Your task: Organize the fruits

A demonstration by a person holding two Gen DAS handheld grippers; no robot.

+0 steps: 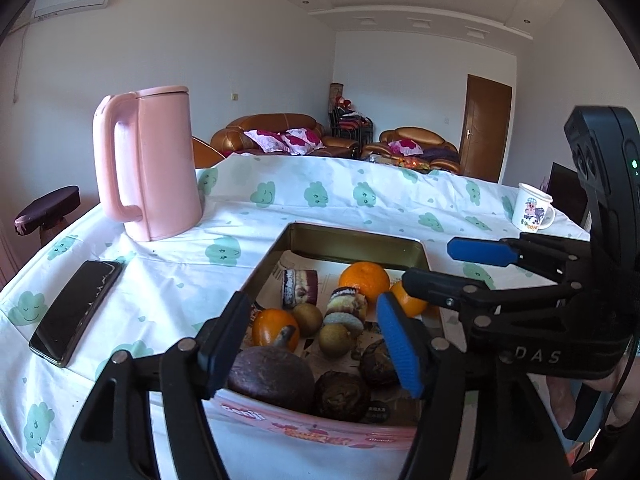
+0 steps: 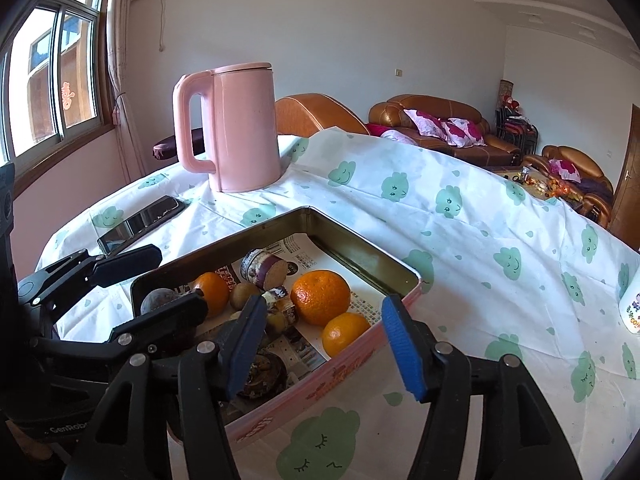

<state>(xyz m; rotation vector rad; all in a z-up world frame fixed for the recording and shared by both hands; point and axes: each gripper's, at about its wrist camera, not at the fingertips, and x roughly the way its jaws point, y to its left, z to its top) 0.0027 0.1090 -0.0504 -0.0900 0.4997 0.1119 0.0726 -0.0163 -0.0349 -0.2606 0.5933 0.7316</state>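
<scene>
A pink-sided metal tin [image 1: 352,238] [image 2: 360,248] lined with newspaper holds several fruits: a big orange [image 1: 364,278] [image 2: 320,297], smaller oranges [image 1: 274,326] [image 2: 345,334], kiwis [image 1: 307,318] [image 2: 246,294], a dark purple fruit [image 1: 272,374] and dark lumps [image 1: 342,396]. Cake roll pieces [image 1: 298,286] [image 2: 264,268] lie among them. My left gripper [image 1: 316,348] is open over the tin's near end. My right gripper [image 2: 328,350] is open over the tin's near right edge; it also shows in the left wrist view [image 1: 436,268].
A pink kettle [image 1: 150,164] [image 2: 236,126] stands at the back left of the cloud-print tablecloth [image 1: 360,196]. A black phone [image 1: 78,308] [image 2: 142,224] lies left of the tin. A printed mug [image 1: 534,208] stands at the far right.
</scene>
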